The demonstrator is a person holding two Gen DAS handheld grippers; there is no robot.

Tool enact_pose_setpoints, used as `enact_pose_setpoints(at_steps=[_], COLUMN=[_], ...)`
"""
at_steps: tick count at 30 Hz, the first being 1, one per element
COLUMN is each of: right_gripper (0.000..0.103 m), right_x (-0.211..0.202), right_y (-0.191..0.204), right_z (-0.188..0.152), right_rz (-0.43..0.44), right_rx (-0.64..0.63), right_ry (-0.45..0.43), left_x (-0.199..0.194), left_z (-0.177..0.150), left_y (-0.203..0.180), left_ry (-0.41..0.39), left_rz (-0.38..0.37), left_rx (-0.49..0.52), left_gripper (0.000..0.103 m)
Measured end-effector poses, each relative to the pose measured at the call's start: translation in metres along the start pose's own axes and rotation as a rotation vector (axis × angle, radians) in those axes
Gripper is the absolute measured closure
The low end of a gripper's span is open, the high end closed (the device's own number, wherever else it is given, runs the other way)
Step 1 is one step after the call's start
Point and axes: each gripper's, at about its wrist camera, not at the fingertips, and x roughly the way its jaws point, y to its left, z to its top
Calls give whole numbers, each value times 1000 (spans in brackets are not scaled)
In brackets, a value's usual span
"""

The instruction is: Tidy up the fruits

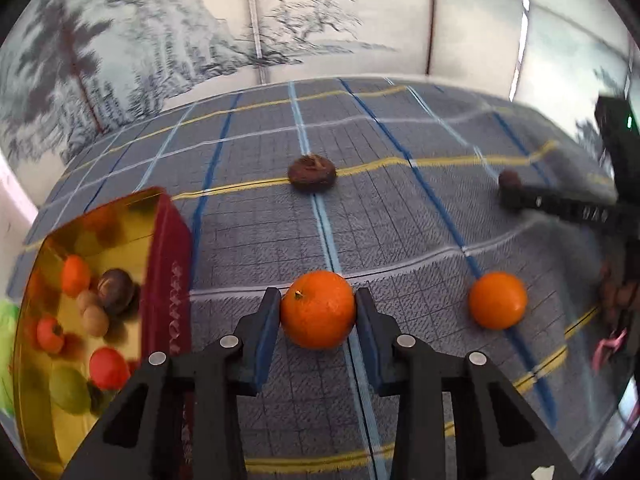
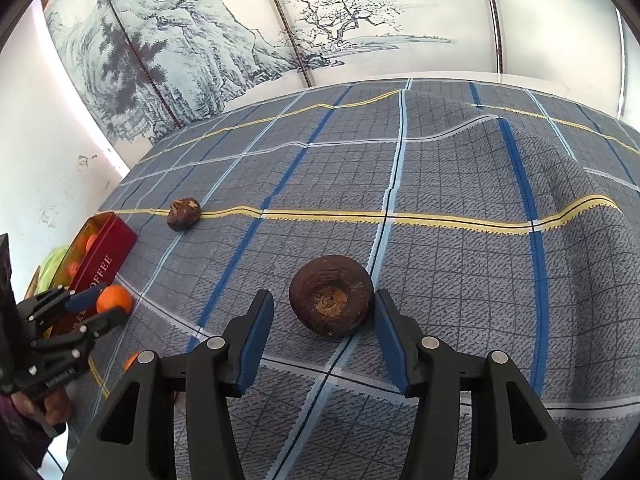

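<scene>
My left gripper [image 1: 318, 304] is shut on an orange [image 1: 318, 310], its blue pads touching both sides; it also shows in the right wrist view [image 2: 114, 299]. A second orange [image 1: 497, 300] lies on the cloth to the right. A red tin with a gold inside [image 1: 168, 248] at the left holds several fruits. My right gripper [image 2: 324, 312] is open around a dark brown round fruit [image 2: 331, 300], with a gap on the left side. Another brown fruit [image 2: 184, 213] lies farther back on the yellow stripe; it also shows in the left wrist view [image 1: 312, 172].
A grey-blue checked cloth [image 2: 460, 280] with wrinkles covers the table. A painted landscape screen [image 2: 200, 40] stands behind it. Something green [image 1: 8, 320] lies left of the tin. The right gripper's body [image 1: 560, 204] reaches in at the right of the left wrist view.
</scene>
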Motion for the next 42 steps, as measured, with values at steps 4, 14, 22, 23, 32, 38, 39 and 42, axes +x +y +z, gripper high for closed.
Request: enact_pose_setpoints(at_steps=[4,14,22,23,32,38,39,42], right_gripper=[50,50,50,50,55,60,60,60], right_x=[0,3,5,5,7,5,5,5], right_y=[0,5,11,11,17,12,11,12], right_z=[0,0,0,0,-1,-1,-1,0], right_rz=[-3,-33,-68,-73,-127,-120,-117,-124], right_rx=[-1,-26,-55,-58,-86,-63,-60,-63], right_ry=[0,6,12,12,16,10,10,10], left_x=[-47,-123,-118,-116,-98,-92,-92,-89], left_z=[-6,-39,-67,-69,-74,-72,-72,-72], left_y=[6,79,133,134,125,120,120,117], left_ry=[-109,-167,-109,-103,-72,-67,-65,-63], left_rz=[-16,68,130,133,132,166,168,186], left_rx=[-46,-250,-344,-346,-300,-262,-257,-238], left_gripper=[70,69,69,69,69,69,68,68])
